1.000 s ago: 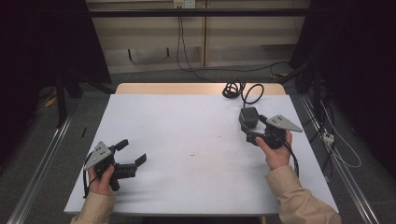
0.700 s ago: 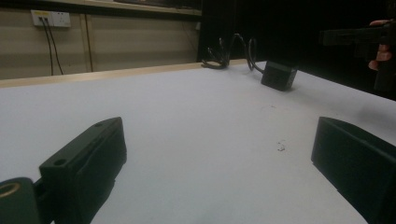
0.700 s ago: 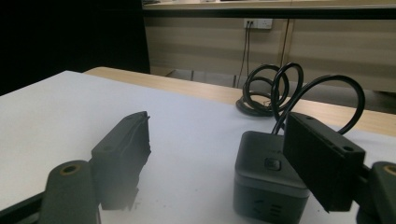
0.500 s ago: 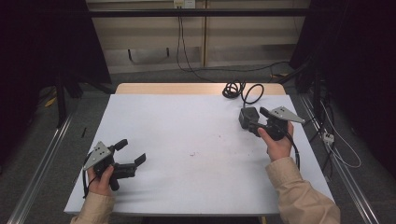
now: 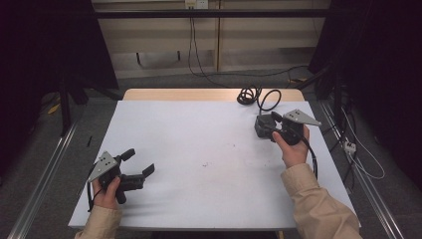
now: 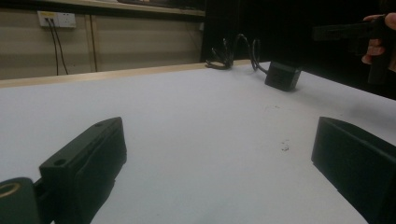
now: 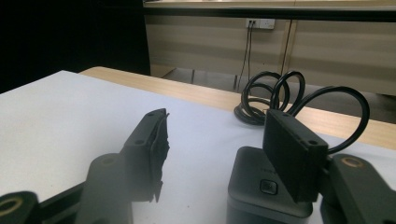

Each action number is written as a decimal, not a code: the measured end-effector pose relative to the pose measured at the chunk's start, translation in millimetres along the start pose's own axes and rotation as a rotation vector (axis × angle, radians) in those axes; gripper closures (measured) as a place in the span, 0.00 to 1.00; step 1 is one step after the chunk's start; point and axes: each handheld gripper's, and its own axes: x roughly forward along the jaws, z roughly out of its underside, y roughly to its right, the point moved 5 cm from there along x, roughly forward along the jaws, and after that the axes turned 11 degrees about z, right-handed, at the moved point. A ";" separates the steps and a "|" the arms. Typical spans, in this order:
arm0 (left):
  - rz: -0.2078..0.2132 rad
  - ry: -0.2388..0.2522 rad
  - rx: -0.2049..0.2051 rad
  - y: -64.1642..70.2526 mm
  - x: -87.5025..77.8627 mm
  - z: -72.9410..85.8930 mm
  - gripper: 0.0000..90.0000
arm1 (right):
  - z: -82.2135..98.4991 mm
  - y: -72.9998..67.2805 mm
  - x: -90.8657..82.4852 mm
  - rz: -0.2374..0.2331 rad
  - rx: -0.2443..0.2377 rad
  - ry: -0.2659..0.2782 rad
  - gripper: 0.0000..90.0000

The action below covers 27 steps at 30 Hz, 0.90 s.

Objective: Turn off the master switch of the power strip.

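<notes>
No text, label, brand, number or sign can be read anywhere. The dark box (image 7: 267, 186) on the worktop (image 5: 199, 149) carries a small square mark on its top face, seen in the right gripper view, but it is too blurred to make out. The wall sockets (image 6: 56, 19) show no legible print either.
</notes>
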 end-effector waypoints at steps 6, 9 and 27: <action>0.000 0.003 0.000 0.2 -0.8 -0.4 0.03 | -2.9 -1.9 5.3 -0.007 -0.005 -0.014 0.54; -0.003 0.006 -0.003 -0.2 -1.4 -0.5 0.03 | -4.5 -1.7 7.2 -0.013 -0.014 -0.028 0.61; -0.003 0.001 0.005 -1.4 -2.1 -0.3 0.03 | -7.9 8.7 19.8 -0.007 -0.011 -0.070 0.83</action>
